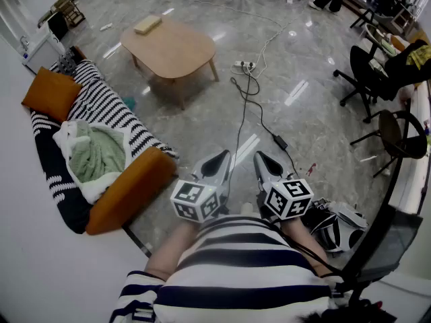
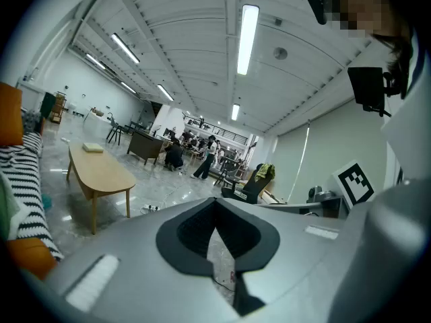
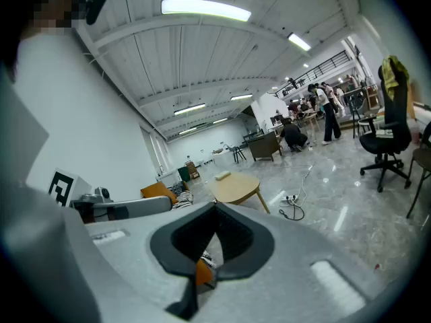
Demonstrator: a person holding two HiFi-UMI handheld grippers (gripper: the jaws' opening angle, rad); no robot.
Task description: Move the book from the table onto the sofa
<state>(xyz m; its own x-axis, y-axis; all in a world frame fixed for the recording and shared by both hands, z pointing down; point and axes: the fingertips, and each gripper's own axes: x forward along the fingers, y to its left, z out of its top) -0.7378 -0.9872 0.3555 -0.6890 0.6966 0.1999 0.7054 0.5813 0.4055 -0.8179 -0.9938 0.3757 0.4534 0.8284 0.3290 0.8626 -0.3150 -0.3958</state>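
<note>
No readable text, label, brand or number shows in any view.

A glossy grey stone floor (image 1: pixel 316 123) spreads around the low wooden counter (image 1: pixel 176 51). In the head view a black-and-white striped sofa (image 1: pixel 111 110) with orange arms stands left of the counter, along a white wall (image 1: pixel 27 247). Just right of the counter a power strip (image 1: pixel 244 65) and a black cable (image 1: pixel 259 113) lie on the floor. Farther right stands a black office chair (image 1: pixel 367 73). Long tube lights (image 2: pixel 248 39) glow on the white ribbed ceiling (image 2: pixel 182 32) overhead.
</note>
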